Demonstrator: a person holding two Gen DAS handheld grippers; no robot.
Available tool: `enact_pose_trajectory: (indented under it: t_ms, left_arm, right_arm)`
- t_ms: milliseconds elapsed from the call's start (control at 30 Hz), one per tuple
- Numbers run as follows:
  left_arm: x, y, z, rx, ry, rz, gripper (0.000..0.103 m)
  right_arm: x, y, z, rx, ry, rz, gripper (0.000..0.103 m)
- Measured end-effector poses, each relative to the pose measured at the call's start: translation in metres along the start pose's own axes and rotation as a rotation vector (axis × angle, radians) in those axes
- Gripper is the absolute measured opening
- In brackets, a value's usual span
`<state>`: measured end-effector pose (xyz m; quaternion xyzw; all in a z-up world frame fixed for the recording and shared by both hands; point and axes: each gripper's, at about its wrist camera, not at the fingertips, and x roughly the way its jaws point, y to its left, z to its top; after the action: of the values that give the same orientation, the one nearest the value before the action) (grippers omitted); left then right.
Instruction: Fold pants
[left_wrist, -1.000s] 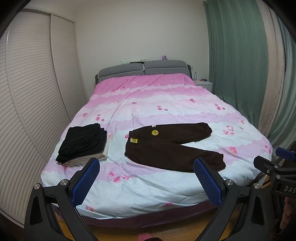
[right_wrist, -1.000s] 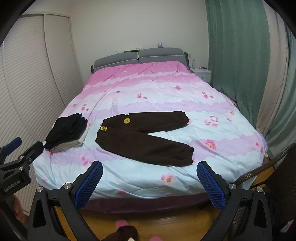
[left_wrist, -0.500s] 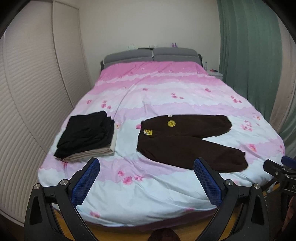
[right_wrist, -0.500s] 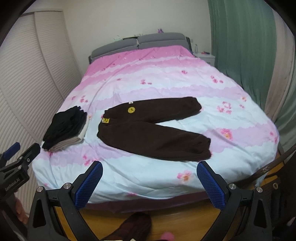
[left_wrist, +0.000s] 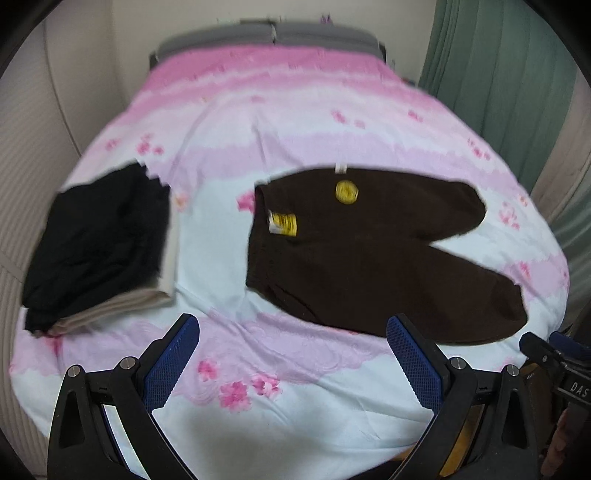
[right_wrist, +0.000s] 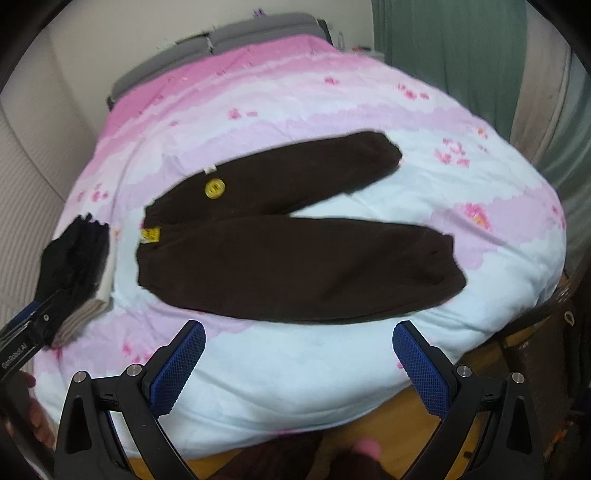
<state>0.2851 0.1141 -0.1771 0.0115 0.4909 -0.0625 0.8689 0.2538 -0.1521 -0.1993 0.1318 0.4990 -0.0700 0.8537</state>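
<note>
Dark brown pants (left_wrist: 369, 254) lie flat on the pink and pale blue bed cover, waistband to the left with a yellow round patch (left_wrist: 347, 192) and a yellow tag, legs spread apart to the right. They also show in the right wrist view (right_wrist: 295, 251). My left gripper (left_wrist: 293, 354) is open and empty above the bed's near edge, short of the waistband end. My right gripper (right_wrist: 299, 358) is open and empty, just short of the near leg.
A stack of folded black and beige clothes (left_wrist: 99, 243) lies at the bed's left side, also in the right wrist view (right_wrist: 77, 266). The bed cover (left_wrist: 295, 369) ends at a wooden frame (right_wrist: 388, 424) below. Green curtains (left_wrist: 498, 74) hang right, a slatted wardrobe (left_wrist: 22, 129) left.
Both grippers have moved forward and down toward the bed, so the pants look much larger and closer. Both stay open. The pants have not moved.
</note>
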Motion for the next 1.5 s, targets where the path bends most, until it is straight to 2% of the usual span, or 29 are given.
enact_pose_trajectory:
  t_ms: [133, 300, 467, 533, 600, 667, 733, 867, 1067, 1100, 1133, 1167, 1200, 1233, 1267, 1333, 1400, 1500]
  left_arm:
    - [0.052, 0.005, 0.001, -0.024, 0.089, -0.032, 0.103]
    - [0.106, 0.016, 0.0, -0.106, 0.172, -0.092, 0.101]
    - [0.148, 0.027, 0.004, -0.21, 0.231, -0.164, 0.092]
    - [0.161, 0.027, 0.003, -0.22, 0.249, -0.175, 0.083]
    - [0.171, 0.027, 0.002, -0.239, 0.272, -0.206, 0.077]
    - [0.178, 0.025, 0.002, -0.249, 0.28, -0.234, 0.075]
    - [0.184, 0.023, 0.002, -0.247, 0.286, -0.236, 0.075]
    - [0.197, 0.02, 0.002, -0.305, 0.319, -0.247, 0.075]
    - [0.209, 0.012, -0.002, -0.321, 0.354, -0.229, 0.075]
    - [0.209, 0.013, -0.001, -0.332, 0.357, -0.237, 0.069]
    - [0.207, 0.015, 0.001, -0.345, 0.356, -0.249, 0.056]
    - [0.204, 0.018, 0.002, -0.356, 0.356, -0.249, 0.051]
    - [0.202, 0.021, 0.002, -0.365, 0.353, -0.255, 0.04]
    - [0.198, 0.023, 0.003, -0.375, 0.35, -0.258, 0.033]
    - [0.192, 0.026, 0.004, -0.385, 0.349, -0.265, 0.03]
    - [0.18, 0.027, 0.007, -0.386, 0.337, -0.272, 0.022]
    - [0.163, 0.024, 0.011, -0.357, 0.318, -0.266, 0.021]
    - [0.139, 0.022, 0.015, -0.321, 0.289, -0.242, 0.019]
  right_arm:
    - [0.05, 0.004, -0.001, 0.01, 0.086, -0.007, 0.102]
    - [0.103, -0.006, -0.008, 0.092, 0.181, 0.007, 0.102]
    - [0.134, -0.017, -0.013, 0.156, 0.227, 0.007, 0.102]
    - [0.143, -0.02, -0.014, 0.182, 0.234, 0.013, 0.101]
    - [0.149, -0.022, -0.015, 0.196, 0.233, 0.021, 0.1]
    - [0.155, -0.025, -0.017, 0.211, 0.231, 0.023, 0.099]
    - [0.162, -0.029, -0.017, 0.233, 0.23, 0.036, 0.099]
    - [0.175, -0.037, -0.018, 0.281, 0.239, 0.061, 0.099]
    - [0.184, -0.051, -0.019, 0.324, 0.252, 0.105, 0.099]
    - [0.182, -0.053, -0.02, 0.328, 0.249, 0.11, 0.099]
    - [0.181, -0.056, -0.02, 0.33, 0.246, 0.114, 0.096]
    - [0.181, -0.059, -0.019, 0.339, 0.24, 0.116, 0.095]
    - [0.181, -0.063, -0.018, 0.354, 0.235, 0.115, 0.089]
    - [0.181, -0.067, -0.017, 0.368, 0.234, 0.112, 0.079]
    - [0.182, -0.071, -0.014, 0.382, 0.232, 0.105, 0.074]
    - [0.184, -0.077, -0.007, 0.401, 0.235, 0.1, 0.05]
    - [0.179, -0.082, -0.002, 0.408, 0.248, 0.124, 0.035]
    - [0.158, -0.08, 0.005, 0.369, 0.242, 0.137, 0.029]
